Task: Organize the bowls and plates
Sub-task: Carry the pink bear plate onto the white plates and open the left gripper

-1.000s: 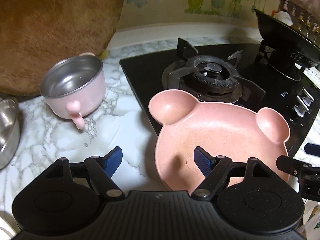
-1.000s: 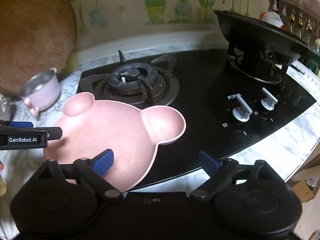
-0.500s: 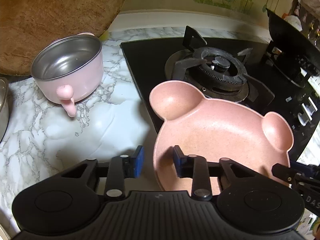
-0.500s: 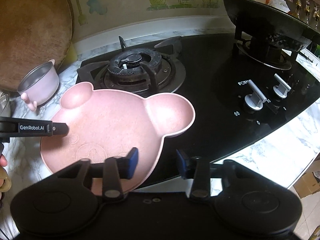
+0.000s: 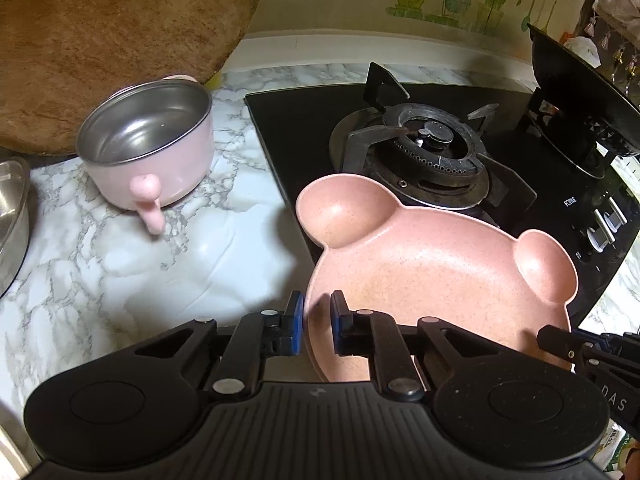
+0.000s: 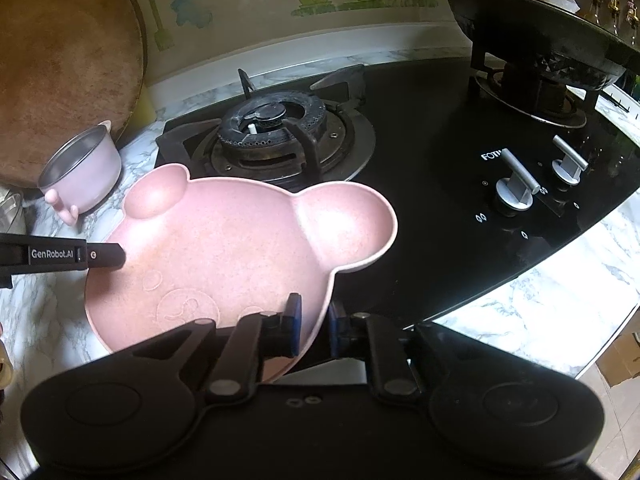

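Over the hob's edge, both grippers [image 5: 316,320] [image 6: 312,322] pinch the bear-shaped plate [image 6: 224,256].

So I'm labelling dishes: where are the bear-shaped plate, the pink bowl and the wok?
bear-shaped plate [image 6: 224,248]: right wrist view, middle of its main well.
pink bowl [image 5: 176,176]: left wrist view, outer wall.
wok [image 6: 532,36]: right wrist view, dark outer side.

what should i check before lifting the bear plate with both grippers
1. Left gripper closed on bear plate rim: ok.
2. Right gripper closed on the opposite rim: ok.
3. Plate empty: ok.
4. Plate clear of burner grate: cannot tell, its ear sits close.
5. Pink steel bowl apart from plate on marble counter: ok.
6. Grip firm enough not to slip: cannot tell.
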`<state>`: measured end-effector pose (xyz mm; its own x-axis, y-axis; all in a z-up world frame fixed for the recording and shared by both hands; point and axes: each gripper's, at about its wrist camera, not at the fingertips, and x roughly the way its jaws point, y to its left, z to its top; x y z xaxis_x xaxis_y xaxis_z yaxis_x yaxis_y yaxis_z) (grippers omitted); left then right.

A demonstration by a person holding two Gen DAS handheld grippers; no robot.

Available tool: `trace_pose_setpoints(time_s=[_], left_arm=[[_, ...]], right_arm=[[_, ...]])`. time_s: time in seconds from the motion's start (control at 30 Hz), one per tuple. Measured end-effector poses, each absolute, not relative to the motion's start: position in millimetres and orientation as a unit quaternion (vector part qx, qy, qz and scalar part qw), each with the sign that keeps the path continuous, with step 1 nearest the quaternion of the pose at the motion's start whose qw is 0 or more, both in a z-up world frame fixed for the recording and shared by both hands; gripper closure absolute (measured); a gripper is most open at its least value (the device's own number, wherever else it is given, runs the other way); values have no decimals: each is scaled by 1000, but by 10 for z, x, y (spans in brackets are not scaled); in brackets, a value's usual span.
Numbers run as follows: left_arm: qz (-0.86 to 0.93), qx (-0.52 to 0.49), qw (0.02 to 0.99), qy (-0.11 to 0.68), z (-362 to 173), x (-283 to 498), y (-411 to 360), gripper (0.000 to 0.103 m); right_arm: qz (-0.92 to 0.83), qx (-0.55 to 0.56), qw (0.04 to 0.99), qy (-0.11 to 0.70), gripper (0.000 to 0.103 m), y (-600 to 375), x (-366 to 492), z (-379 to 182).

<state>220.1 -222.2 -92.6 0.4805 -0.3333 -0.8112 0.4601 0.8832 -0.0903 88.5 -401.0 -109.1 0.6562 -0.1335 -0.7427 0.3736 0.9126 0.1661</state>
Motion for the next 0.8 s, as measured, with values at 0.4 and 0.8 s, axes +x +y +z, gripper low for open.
trace_pose_setpoints(time_s=[0.4, 0.8], left_arm=[[-211, 67, 865, 451, -652, 1897, -1757, 89], [-152, 23, 883, 443, -333, 1552, -819, 89]], right_arm=[[-101, 128, 914, 372, 89, -3725, 695, -815], [-10, 108, 927, 359, 89, -3154, 630, -496]])
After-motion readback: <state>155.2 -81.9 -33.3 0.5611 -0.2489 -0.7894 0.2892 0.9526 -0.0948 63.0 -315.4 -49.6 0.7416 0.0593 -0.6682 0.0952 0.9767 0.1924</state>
